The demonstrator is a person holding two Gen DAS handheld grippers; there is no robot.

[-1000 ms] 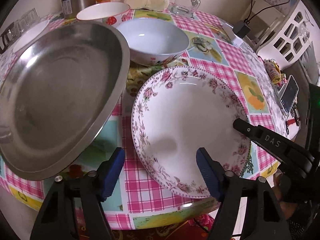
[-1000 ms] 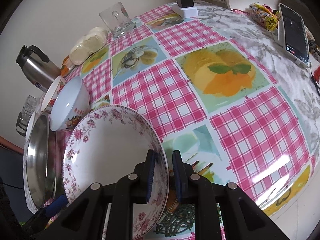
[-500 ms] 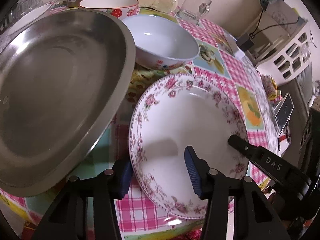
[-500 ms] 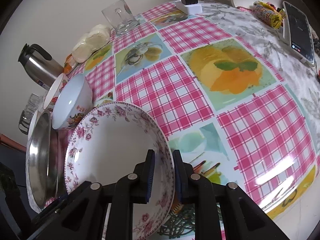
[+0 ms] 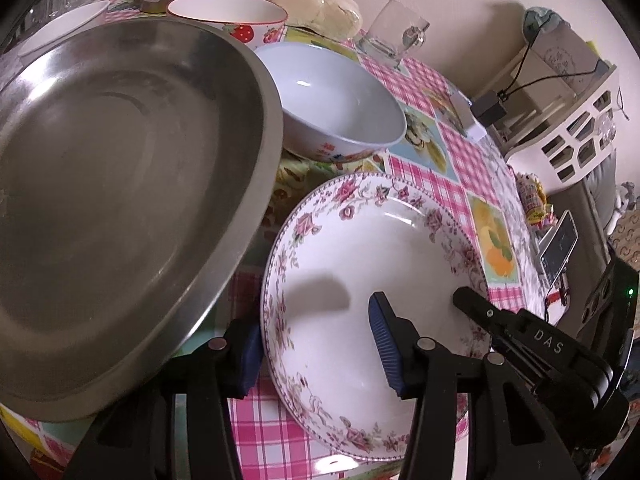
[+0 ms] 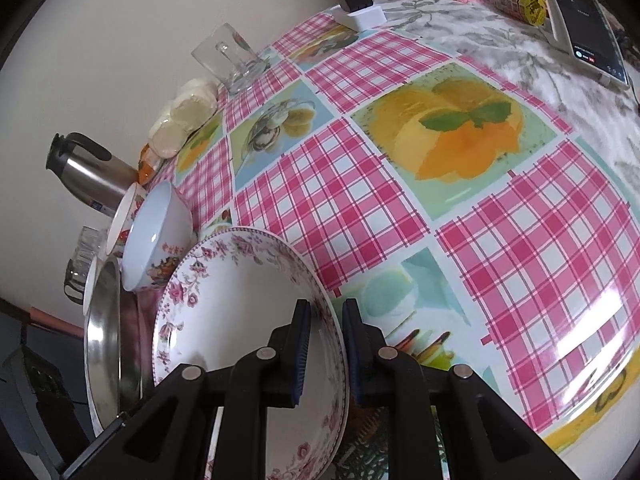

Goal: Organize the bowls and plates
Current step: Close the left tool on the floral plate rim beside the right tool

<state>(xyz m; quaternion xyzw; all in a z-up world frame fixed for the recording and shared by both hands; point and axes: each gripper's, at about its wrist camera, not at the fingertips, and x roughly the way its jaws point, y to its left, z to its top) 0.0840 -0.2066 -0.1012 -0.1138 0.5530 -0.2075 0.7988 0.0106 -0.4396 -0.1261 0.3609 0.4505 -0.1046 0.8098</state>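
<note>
A white plate with a pink flower rim [image 5: 360,248] [image 6: 240,304] is tilted above the checked tablecloth. My right gripper [image 6: 325,344] is shut on its rim; its black fingers [image 5: 492,316] show in the left wrist view. My left gripper [image 5: 316,348] is open and straddles the plate's near-left rim, one finger inside the plate, one outside. A large steel pan [image 5: 112,200] [image 6: 105,344] lies left of the plate. A pale blue bowl [image 5: 332,96] [image 6: 154,240] and a strawberry-patterned bowl [image 5: 228,12] stand behind.
At the back stand a steel thermos [image 6: 88,172], a glass mug [image 5: 394,32] [image 6: 232,60], wrapped buns [image 5: 320,4] and a small white dish [image 5: 60,24]. A phone [image 6: 580,20], a charger [image 6: 356,4] and a white basket [image 5: 568,128] are on the right.
My left gripper has moved forward and up over the plate's near-left rim, its fingers coming closer together. The right gripper keeps hold of the plate, which has tilted and risen slightly.
</note>
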